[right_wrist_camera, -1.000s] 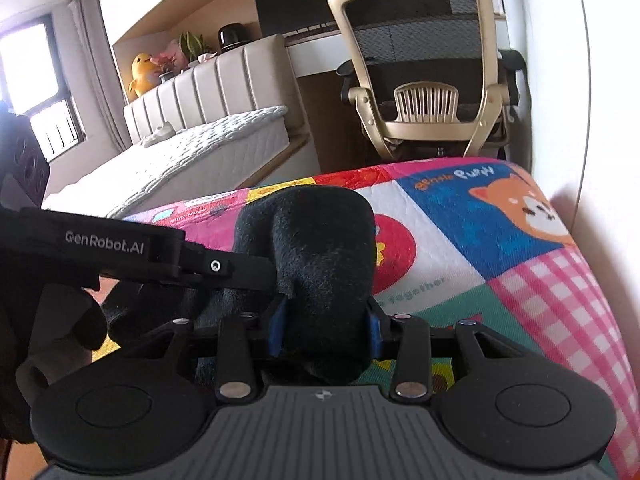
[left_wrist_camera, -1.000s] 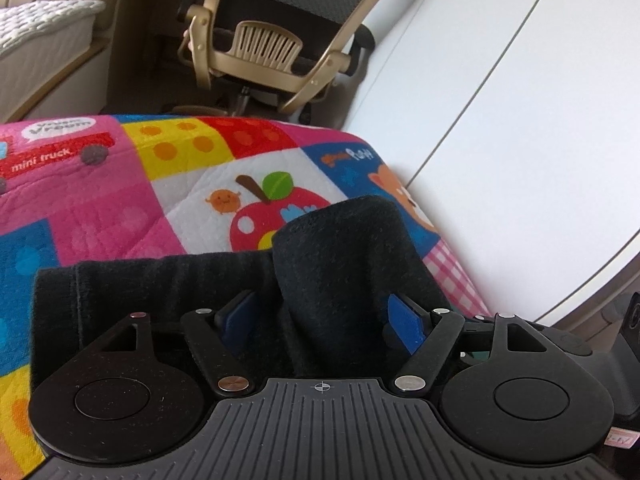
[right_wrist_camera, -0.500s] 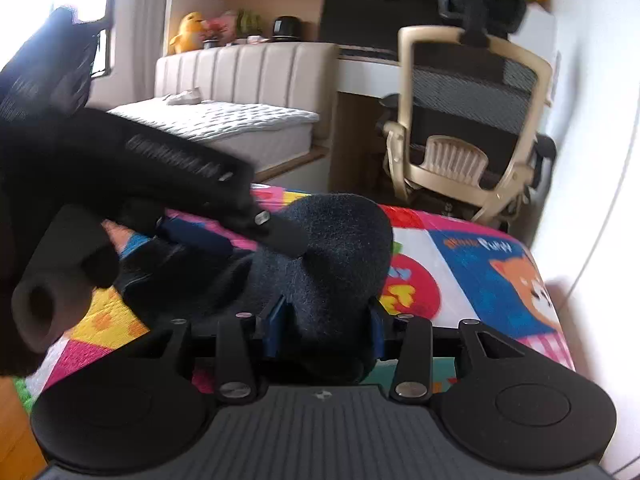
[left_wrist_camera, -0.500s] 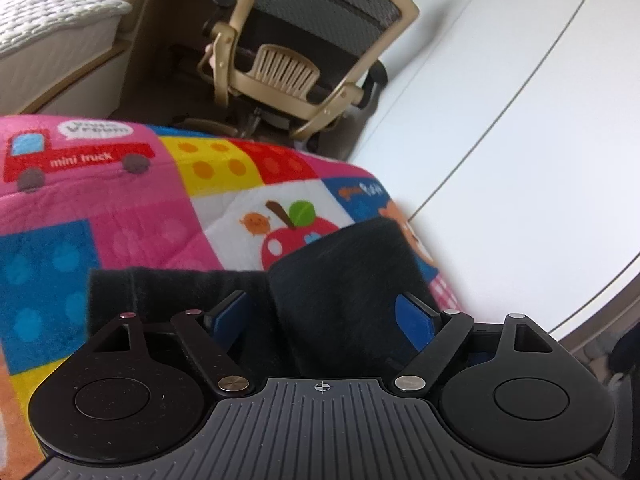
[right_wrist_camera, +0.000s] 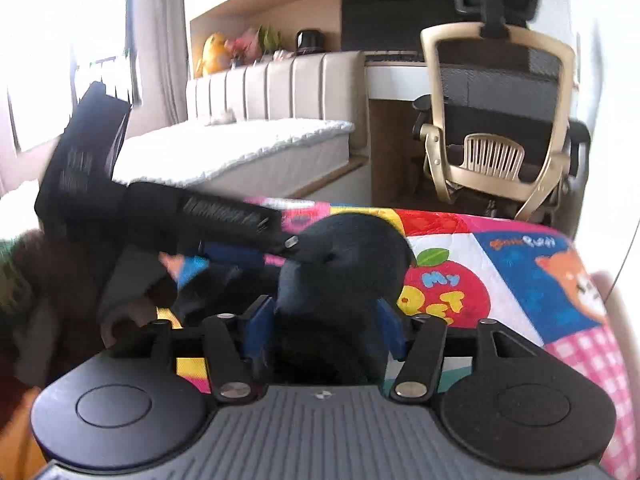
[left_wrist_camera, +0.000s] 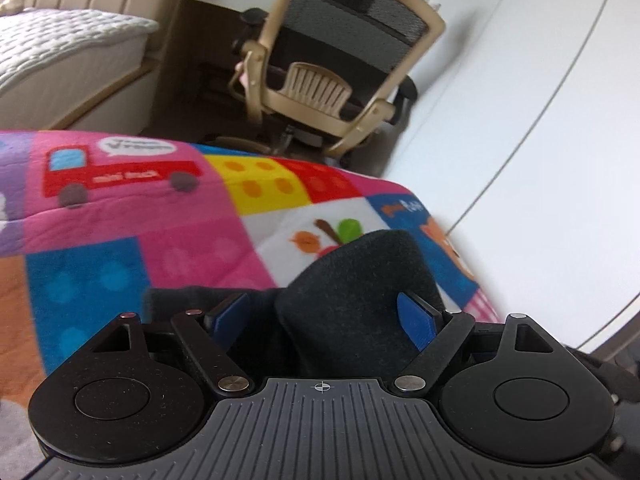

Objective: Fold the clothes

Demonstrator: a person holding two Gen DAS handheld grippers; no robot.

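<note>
A black fleece garment (left_wrist_camera: 360,280) lies bunched on a colourful patchwork blanket (left_wrist_camera: 160,240). In the left wrist view a fold of it rises between the blue pads of my left gripper (left_wrist_camera: 324,316), whose jaws stand wide apart around the cloth without pinching it. In the right wrist view my right gripper (right_wrist_camera: 324,320) is shut on a hump of the same garment (right_wrist_camera: 344,256), its blue pads (right_wrist_camera: 260,320) pressed on both sides. The left gripper's body (right_wrist_camera: 160,212) crosses that view from the left, its tip at the hump.
A beige mesh office chair (left_wrist_camera: 340,72) stands beyond the blanket's far edge, also in the right wrist view (right_wrist_camera: 500,120). A white bed (right_wrist_camera: 240,152) lies at the back left. A white wall (left_wrist_camera: 520,120) runs close along the right side.
Both grippers have lifted and pulled back, so more blanket shows. The left gripper's body has swung up and left in the right wrist view. The right gripper keeps its hold on the garment.
</note>
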